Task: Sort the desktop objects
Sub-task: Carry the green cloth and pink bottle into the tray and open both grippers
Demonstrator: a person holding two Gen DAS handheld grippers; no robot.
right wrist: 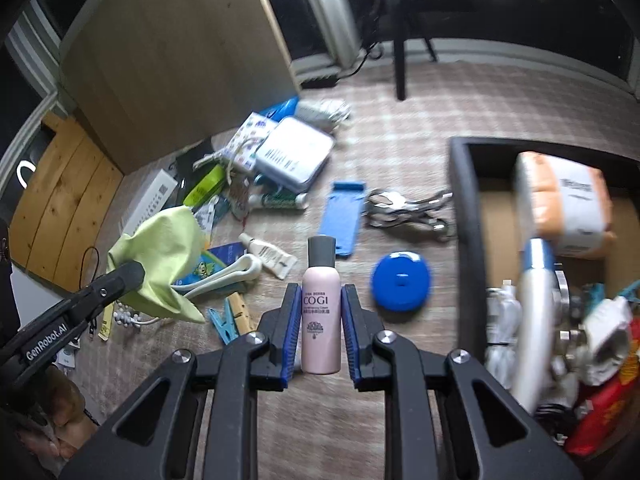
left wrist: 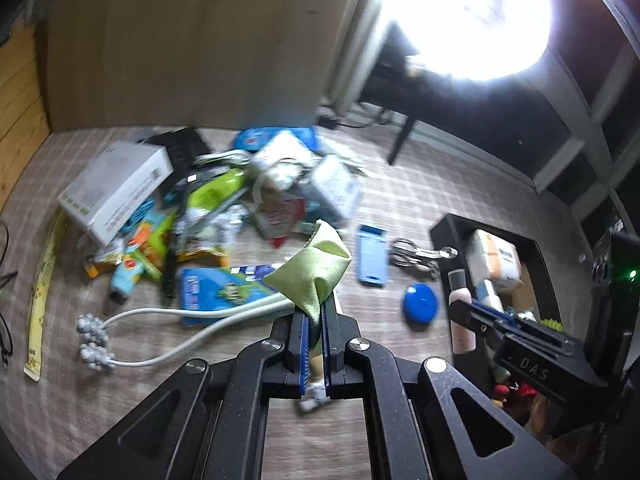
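A green cloth (left wrist: pixel 310 270) is pinched between the pressed-together fingers of the left gripper (left wrist: pixel 316 320), bunching above the tips, presumably so it hangs clear of the clutter below. A pink bottle (right wrist: pixel 321 304) is held upright between the fingers of the right gripper (right wrist: pixel 321 320), which are narrowed around its body. Right of those fingers stands the black bin (right wrist: pixel 464 216), judged the likely destination.

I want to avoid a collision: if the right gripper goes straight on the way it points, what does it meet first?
Probably the blue phone stand, lying flat ahead of the right gripper and its pink bottle; depth is uncertain.
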